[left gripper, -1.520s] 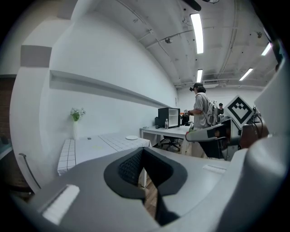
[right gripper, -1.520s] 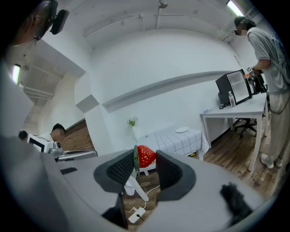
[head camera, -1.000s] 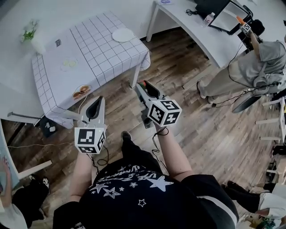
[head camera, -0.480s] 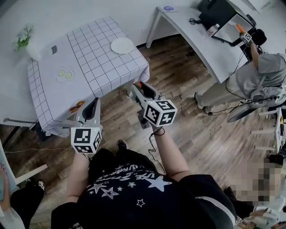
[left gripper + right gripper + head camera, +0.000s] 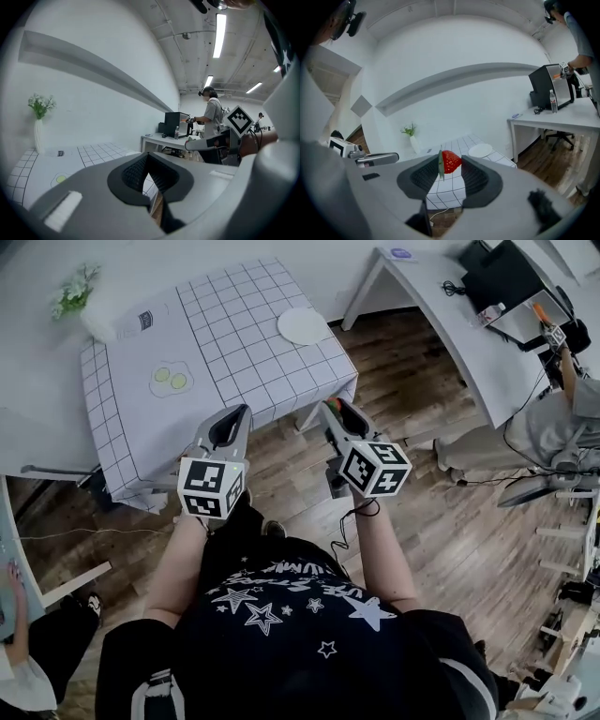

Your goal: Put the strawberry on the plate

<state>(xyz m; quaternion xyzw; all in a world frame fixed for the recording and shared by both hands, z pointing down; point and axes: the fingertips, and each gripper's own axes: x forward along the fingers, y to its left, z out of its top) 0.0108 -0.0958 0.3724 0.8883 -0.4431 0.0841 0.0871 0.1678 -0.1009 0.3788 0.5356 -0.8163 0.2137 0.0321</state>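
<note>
With the strawberry (image 5: 451, 161) pinched only at the tips of the right gripper (image 5: 338, 414), well short of the white plate (image 5: 305, 326), it could be shaken loose onto the wooden floor (image 5: 450, 521); the left gripper (image 5: 233, 422) is pressed together, empty.

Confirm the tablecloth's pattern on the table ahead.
White tablecloth with a thin dark grid of squares. The head view shows it best.
</note>
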